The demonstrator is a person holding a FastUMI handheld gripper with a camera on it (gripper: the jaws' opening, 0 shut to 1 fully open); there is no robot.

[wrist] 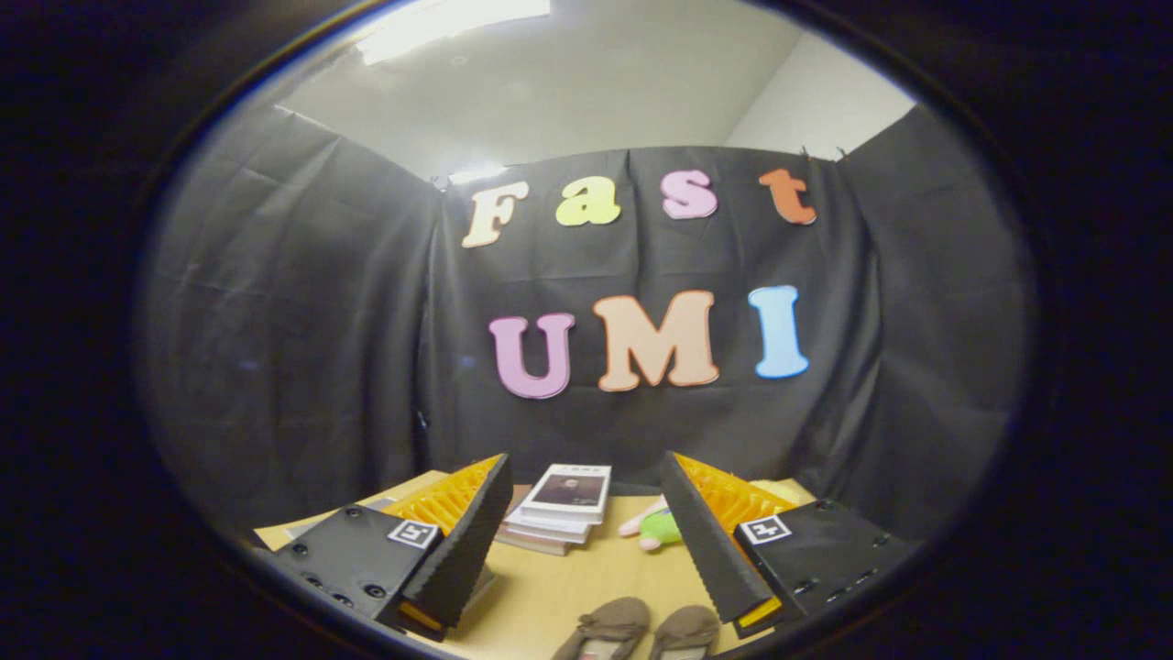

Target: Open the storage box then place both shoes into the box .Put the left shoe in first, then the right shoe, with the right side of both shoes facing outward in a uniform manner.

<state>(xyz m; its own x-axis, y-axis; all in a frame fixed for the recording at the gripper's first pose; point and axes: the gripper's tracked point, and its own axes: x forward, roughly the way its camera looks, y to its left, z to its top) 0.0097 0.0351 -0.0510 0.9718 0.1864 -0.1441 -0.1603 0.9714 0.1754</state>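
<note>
Two brown slip-on shoes lie side by side on the wooden table [568, 587], toes pointing away from me: the left one [607, 625] and the right one [685, 629]. They sit low between my fingers, closer to the right fingertip [710, 550]. My gripper [586, 541] is held above the table, open, with nothing between its fingers. The storage box cannot be made out from here.
A stack of books [559, 513] lies on the table beyond the fingers, towards the back wall. A small plush toy [655, 530], pink and green, lies beside the right finger. Black cloth closes the booth behind and on both sides.
</note>
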